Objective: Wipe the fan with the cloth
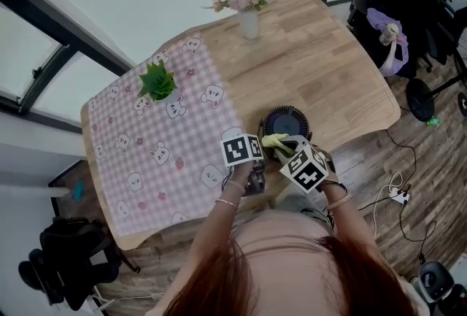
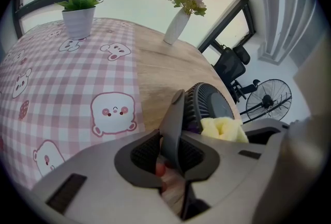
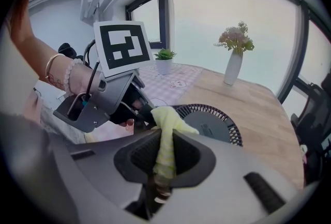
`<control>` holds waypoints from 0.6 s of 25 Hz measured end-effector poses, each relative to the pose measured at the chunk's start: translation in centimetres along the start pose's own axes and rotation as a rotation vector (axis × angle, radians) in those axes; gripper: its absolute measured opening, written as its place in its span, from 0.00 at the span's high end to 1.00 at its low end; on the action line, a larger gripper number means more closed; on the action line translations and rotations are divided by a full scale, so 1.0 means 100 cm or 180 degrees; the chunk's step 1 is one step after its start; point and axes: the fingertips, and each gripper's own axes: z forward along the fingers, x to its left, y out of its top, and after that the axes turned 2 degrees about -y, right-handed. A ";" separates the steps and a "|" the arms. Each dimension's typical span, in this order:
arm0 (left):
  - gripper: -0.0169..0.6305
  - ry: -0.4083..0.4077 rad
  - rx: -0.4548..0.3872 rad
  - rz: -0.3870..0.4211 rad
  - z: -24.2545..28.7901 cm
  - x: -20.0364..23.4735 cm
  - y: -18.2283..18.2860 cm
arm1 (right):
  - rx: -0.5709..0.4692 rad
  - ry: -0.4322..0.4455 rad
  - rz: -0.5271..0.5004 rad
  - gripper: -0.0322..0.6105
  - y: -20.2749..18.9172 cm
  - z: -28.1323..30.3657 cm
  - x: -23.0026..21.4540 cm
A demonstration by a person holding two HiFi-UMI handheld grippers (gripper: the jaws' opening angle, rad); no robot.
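Your left tongs (image 2: pixel 173 151) are clenched on the fan's grey stand arm (image 2: pixel 173 117). The arm runs straight up between the two pads, and both pads are on it. Your right tongs (image 3: pixel 164 158) are clenched on the yellow cloth (image 3: pixel 168 124). It is pinched between the pads, with a bunched end sticking out past the tips.

The small round dark fan (image 1: pixel 286 122) is at the near edge of the table (image 1: pixel 321 66). It sits on bare wood just right of the pink checked bear tablecloth (image 1: pixel 182 139). Its grille is tilted up toward you.

The cloth's bunched end lies on the fan's near rim, on the side closest to the left tongs. From the right gripper view the cloth touches the grille edge. The grille centre and far side are uncovered.

The two tongs are close together over the fan, left on the stand side and right on the rim. The marker cubes (image 1: pixel 241 149) are nearly side by side. Your left hand (image 3: pixel 62 75), with a bracelet on the wrist, grips the left handle.

A potted green plant (image 1: pixel 157 82) is on the tablecloth, well apart from the fan. A white vase of flowers (image 1: pixel 246 8) is at the far edge on bare wood. A black office chair (image 1: pixel 408 1) is on the floor beyond the table's right end.
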 end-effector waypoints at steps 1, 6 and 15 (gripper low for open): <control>0.86 -0.0002 0.0010 0.0011 0.000 0.000 0.000 | 0.0015 -0.0002 0.0010 0.87 0.000 0.000 0.000; 0.86 -0.0032 0.0011 0.0004 0.000 0.000 0.000 | 0.0035 -0.0028 0.0020 0.87 0.003 0.003 0.001; 0.86 -0.0085 0.0030 0.0019 0.000 0.000 0.000 | 0.0063 0.0008 0.0005 0.87 0.012 0.010 0.003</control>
